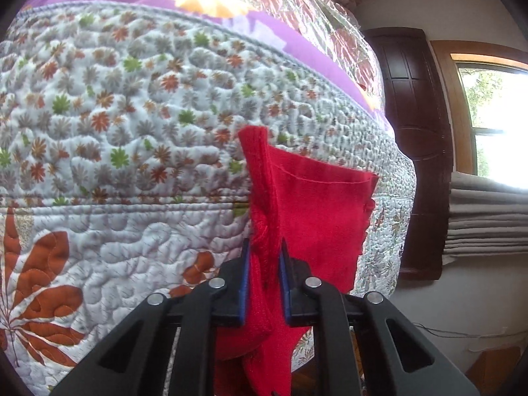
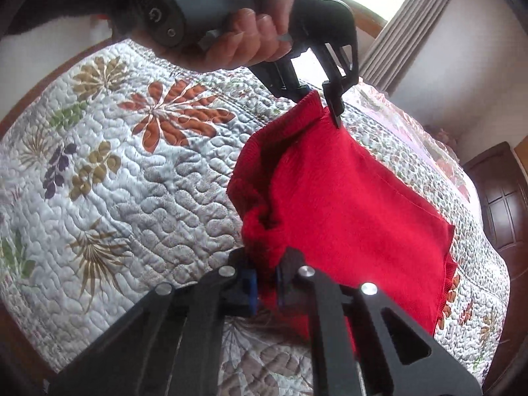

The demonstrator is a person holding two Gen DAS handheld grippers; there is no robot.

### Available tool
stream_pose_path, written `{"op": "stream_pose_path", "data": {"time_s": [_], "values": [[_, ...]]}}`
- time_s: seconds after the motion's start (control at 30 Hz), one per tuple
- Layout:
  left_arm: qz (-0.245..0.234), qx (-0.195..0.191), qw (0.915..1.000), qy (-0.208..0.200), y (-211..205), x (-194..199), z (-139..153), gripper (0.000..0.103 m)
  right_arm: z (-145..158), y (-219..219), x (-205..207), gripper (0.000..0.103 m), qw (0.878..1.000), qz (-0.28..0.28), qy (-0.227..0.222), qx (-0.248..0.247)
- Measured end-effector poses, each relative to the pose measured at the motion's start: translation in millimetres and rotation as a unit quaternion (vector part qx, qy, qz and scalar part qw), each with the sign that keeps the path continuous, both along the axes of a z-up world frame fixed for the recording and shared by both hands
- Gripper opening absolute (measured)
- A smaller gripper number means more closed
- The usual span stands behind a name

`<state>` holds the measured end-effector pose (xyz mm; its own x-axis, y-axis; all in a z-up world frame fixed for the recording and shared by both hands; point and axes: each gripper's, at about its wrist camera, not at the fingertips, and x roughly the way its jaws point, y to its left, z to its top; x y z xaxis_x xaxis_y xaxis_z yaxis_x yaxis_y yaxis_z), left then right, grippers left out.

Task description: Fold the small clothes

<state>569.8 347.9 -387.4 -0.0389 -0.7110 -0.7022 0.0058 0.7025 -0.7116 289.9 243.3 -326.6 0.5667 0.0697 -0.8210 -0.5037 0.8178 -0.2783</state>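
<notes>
A small red knit garment [image 2: 346, 198] hangs in the air above the quilted bed, stretched between my two grippers. My left gripper [image 1: 264, 257] is shut on a bunched ribbed edge of the red garment [image 1: 313, 204], which rises past the fingertips and drapes to the right. My right gripper [image 2: 265, 264] is shut on another bunched corner of it. In the right wrist view the left gripper [image 2: 325, 102] shows at the top, held by a person's hand [image 2: 244, 29], pinching the garment's upper edge. The cloth's lower part sags toward the quilt.
A white floral quilt [image 2: 132, 181] covers the bed under the garment. A purple flowered blanket [image 1: 204, 3] lies at the bed's far end. A dark wooden door [image 1: 415, 138], a window [image 1: 495, 115] and folded grey curtain [image 1: 485, 217] stand to the right.
</notes>
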Motion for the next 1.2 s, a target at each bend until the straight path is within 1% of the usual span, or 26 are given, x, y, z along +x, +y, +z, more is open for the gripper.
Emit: {"op": "stream_pose_path", "data": {"time_s": [0.23,0.37,0.5,0.6,0.73,0.87,1.0,1.2], "values": [[0.003,-0.006,0.9998,-0.017,-40.8,-10.5,49.7,0.014,35.2,-40.5,-9.4,0.006,0.998,-0.044,-0.018,0.031],[-0.004,0.000,0.9996,-0.026,-69.8,-14.2,75.6,0.014,51.8,-66.7,-14.7,0.006,0.996,-0.073,-0.021,0.049],[-0.006,0.011,0.9994,-0.032,-92.3,-15.9,93.5,0.014,64.3,-94.0,-16.7,0.006,0.992,-0.102,-0.019,0.076],[-0.008,0.021,0.9991,-0.035,-97.6,-13.7,100.8,0.014,72.6,-118.4,-16.0,0.006,0.987,-0.124,-0.014,0.100],[-0.013,0.033,0.9986,-0.039,-126.4,-12.5,107.6,0.014,77.2,-148.9,-14.7,0.006,0.981,-0.146,-0.013,0.123],[-0.016,0.046,0.9981,-0.038,-159.1,-10.1,108.5,0.014,76.7,-182.4,-12.7,0.006,0.974,-0.170,-0.010,0.147],[-0.019,0.064,0.9972,-0.034,-190.3,-7.3,102.3,0.014,68.5,-215.1,-9.6,0.006,0.967,-0.193,-0.003,0.165],[-0.032,0.090,0.9951,-0.027,-233.2,-1.3,85.0,0.014,55.2,-259.0,-4.4,0.006,0.956,-0.226,0.007,0.185]]}}
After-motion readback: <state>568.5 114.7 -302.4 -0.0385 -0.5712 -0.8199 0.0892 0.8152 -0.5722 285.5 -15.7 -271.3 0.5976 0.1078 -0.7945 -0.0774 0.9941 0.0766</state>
